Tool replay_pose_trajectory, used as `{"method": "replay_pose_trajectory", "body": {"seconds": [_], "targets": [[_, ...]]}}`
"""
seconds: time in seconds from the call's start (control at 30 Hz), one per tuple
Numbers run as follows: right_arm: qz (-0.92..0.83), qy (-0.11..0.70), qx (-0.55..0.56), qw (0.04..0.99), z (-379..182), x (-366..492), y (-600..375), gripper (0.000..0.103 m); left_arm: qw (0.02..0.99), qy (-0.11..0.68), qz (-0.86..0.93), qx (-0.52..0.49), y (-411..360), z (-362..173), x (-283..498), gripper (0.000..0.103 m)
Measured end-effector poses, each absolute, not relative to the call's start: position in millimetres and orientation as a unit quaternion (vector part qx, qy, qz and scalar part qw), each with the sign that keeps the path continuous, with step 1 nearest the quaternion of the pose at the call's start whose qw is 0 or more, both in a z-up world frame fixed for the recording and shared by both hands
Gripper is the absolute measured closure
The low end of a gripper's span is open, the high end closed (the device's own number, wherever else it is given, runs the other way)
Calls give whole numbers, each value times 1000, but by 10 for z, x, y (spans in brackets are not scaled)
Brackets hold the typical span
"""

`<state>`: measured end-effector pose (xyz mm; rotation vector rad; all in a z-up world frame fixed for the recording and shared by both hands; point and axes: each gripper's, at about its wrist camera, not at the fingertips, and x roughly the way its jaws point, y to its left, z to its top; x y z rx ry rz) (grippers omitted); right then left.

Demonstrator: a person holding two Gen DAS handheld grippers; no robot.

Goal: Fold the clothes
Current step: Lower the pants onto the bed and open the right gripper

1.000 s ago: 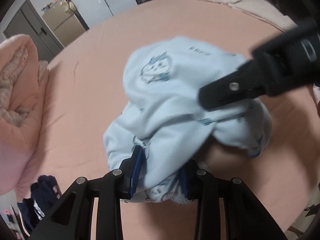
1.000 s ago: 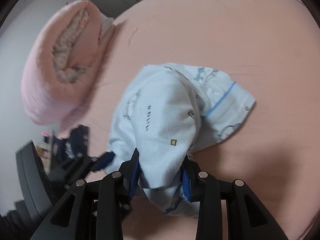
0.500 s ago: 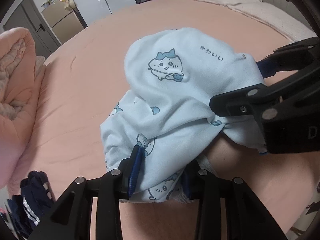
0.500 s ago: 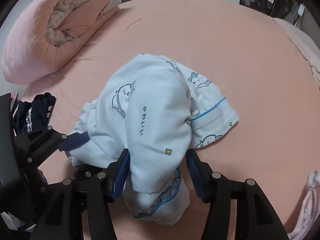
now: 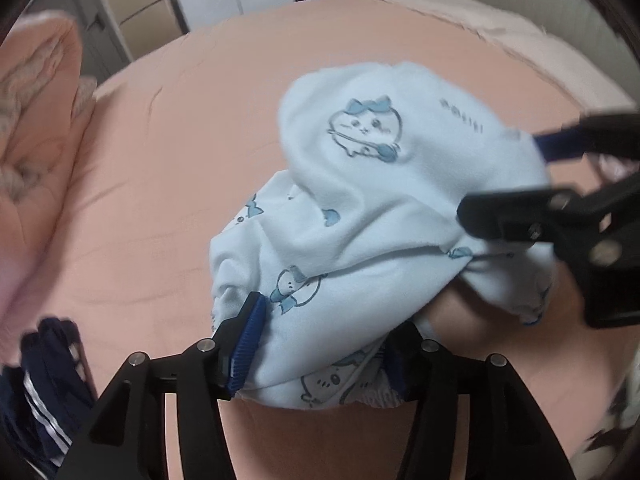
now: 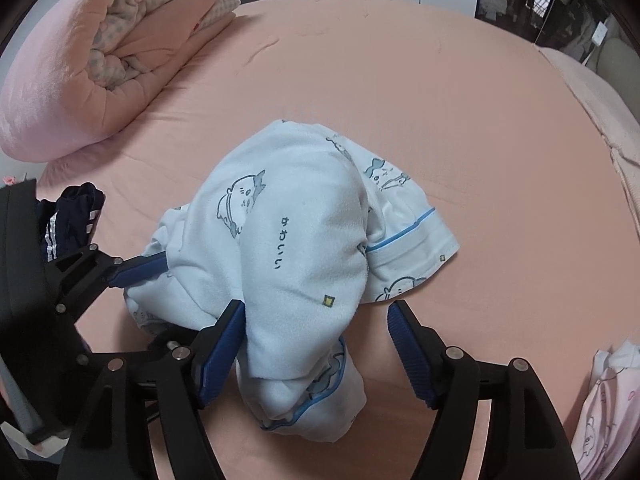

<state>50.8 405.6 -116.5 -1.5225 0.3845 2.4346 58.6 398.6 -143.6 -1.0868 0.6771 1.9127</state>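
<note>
Fleece in pale blue, printed with little cartoon animals, makes up the bunched garment (image 6: 304, 240) that sits near the middle of the pink bed sheet (image 6: 460, 120). It is not flat at all: one rounded hump of cloth rises in the centre, a hem with a brighter blue stripe trails off toward the right, and a thick wad hangs down at the near edge.

The left gripper (image 5: 320, 344) is closed on the garment's lower fold, its blue ribbed pads pressed into the cloth from both sides, with fabric bulging out between and above them. From the right wrist view that same tool reaches in from the left, one blue finger tucked under the cloth's edge.

The right gripper (image 6: 316, 344) stands with its jaws spread. The left pad touches the hanging wad, while the right pad is clear of the cloth with bare sheet showing in the gap. From the left wrist view this tool comes in from the right, its two dark fingers on either side of the garment's upper lobe.

A rolled pink quilt (image 6: 100, 52) lies along the far left side of the bed. A dark navy garment with white stripes (image 6: 68, 220) is crumpled just beside the left tool. A pale pink printed piece (image 6: 608, 412) lies at the right edge.
</note>
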Motion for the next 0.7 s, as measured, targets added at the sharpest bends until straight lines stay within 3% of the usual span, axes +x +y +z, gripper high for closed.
{"method": "replay_pose_trajectory", "body": {"seconds": [0.07, 0.6, 0.7], "targets": [[835, 129, -521, 124, -1157, 512, 4045, 31, 417, 235, 757, -444, 3948, -1368, 567, 50], [846, 108, -503, 143, -1065, 607, 4217, 28, 438, 230, 747, -445, 3319, -1473, 288, 47], [846, 103, -501, 151, -1057, 645, 4286, 28, 439, 225, 743, -451, 3131, -1274, 298, 47]]}}
